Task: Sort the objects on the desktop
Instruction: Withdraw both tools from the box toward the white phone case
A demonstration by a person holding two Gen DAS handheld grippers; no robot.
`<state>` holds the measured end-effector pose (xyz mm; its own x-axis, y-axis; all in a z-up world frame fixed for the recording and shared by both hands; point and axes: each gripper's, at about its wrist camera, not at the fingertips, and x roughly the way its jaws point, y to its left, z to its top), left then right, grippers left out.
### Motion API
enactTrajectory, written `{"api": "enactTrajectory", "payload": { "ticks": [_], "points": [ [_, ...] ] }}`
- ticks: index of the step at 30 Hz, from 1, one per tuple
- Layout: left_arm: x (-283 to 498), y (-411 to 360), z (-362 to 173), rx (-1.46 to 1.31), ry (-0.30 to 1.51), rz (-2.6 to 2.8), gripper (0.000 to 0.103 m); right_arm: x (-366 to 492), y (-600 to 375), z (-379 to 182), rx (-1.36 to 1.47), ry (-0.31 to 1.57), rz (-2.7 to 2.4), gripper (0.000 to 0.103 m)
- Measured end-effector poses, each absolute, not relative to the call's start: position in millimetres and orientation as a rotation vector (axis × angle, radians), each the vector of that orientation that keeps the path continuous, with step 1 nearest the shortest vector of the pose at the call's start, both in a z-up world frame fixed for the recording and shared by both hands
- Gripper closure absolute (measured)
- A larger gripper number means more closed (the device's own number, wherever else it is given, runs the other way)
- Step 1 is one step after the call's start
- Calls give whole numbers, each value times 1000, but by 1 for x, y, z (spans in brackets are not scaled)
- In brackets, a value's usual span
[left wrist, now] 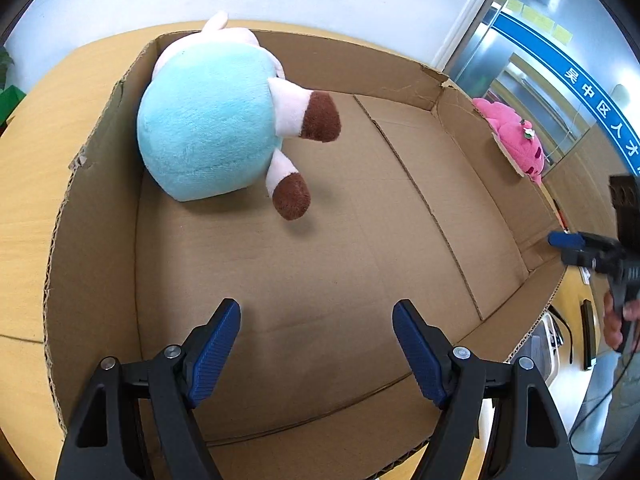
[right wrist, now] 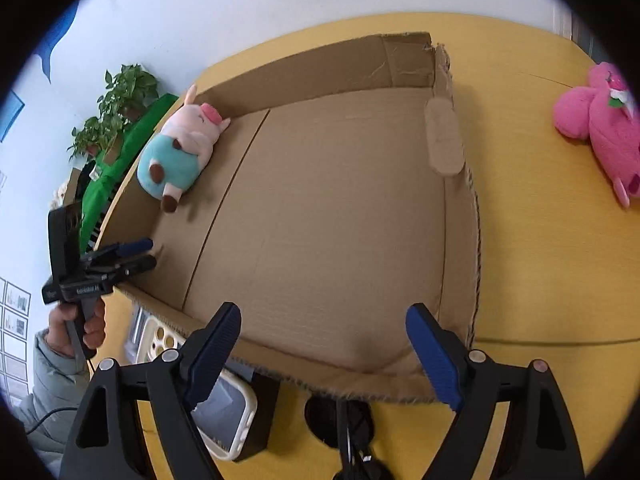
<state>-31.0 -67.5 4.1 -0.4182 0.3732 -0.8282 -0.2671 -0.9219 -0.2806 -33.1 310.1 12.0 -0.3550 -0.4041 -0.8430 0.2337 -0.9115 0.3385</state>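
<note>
A plush pig [left wrist: 208, 120] in a light blue outfit lies in the far left corner of the open cardboard box [left wrist: 92, 240]. My left gripper [left wrist: 316, 312] hangs over the near part of the box floor, open with nothing between its blue pads. A pink plush toy [right wrist: 600, 132] lies on the yellow table to the right of the box [right wrist: 320, 64], outside it. My right gripper [right wrist: 324, 316] stands open and empty over the box's near edge. The right wrist view also shows the pig [right wrist: 176, 152] and the left gripper [right wrist: 150, 254]. The left wrist view catches the right gripper [left wrist: 568, 246] and the pink toy [left wrist: 516, 136].
The yellow table [right wrist: 540, 280] extends to the right of the box. A white-framed device [right wrist: 228, 420] and a round cable hole [right wrist: 340, 420] lie below the box's near edge. Potted plants [right wrist: 116, 112] stand far left. A glass door [left wrist: 540, 60] is at the right.
</note>
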Motion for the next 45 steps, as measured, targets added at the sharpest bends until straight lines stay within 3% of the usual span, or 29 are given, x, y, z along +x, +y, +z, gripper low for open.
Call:
{"api": "enactTrajectory", "payload": {
  "ticks": [2, 9, 12, 22, 23, 24, 25, 28, 29, 30, 31, 32, 33, 45],
  "points": [
    [-28, -69, 4, -1425, -96, 2395, 21, -21, 300, 10, 1506, -109, -2327, 17],
    [-2, -69, 35, -1320, -77, 2517, 21, 3, 285, 14, 1493, -194, -2348, 17],
    [17, -68, 56, -1241, -32, 2577, 21, 13, 278, 23, 1451, -139, -2411, 17],
    [85, -62, 100, -949, 1, 2769, 20, 68, 247, 81, 1008, 85, -2714, 20],
    [89, -61, 100, -954, 4, 2778, 44, 72, 244, 80, 991, 89, -2726, 39],
    [90, -57, 98, -967, 6, 2771, 68, 75, 243, 79, 982, 93, -2735, 80],
    [90, -56, 96, -999, -5, 2749, 101, 78, 239, 75, 997, 107, -2743, 98],
    [98, -54, 93, -987, -65, 2767, 100, 85, 235, 67, 997, 85, -2737, 99],
    [102, -53, 93, -960, -57, 2799, 85, 88, 233, 65, 989, 75, -2727, 97],
    [106, -52, 93, -939, -52, 2830, 68, 94, 235, 65, 979, 53, -2706, 80],
    [109, -52, 94, -925, -56, 2852, 20, 97, 235, 65, 973, 24, -2680, 64],
    [114, -52, 95, -906, -71, 2872, 1, 101, 236, 64, 969, -20, -2657, 29],
    [119, -53, 96, -862, -93, 2878, 3, 104, 236, 64, 961, -37, -2660, 20],
    [135, -30, 96, -830, -35, 2858, 3, 125, 231, 73, 920, -39, -2744, 20]
  ]
}}
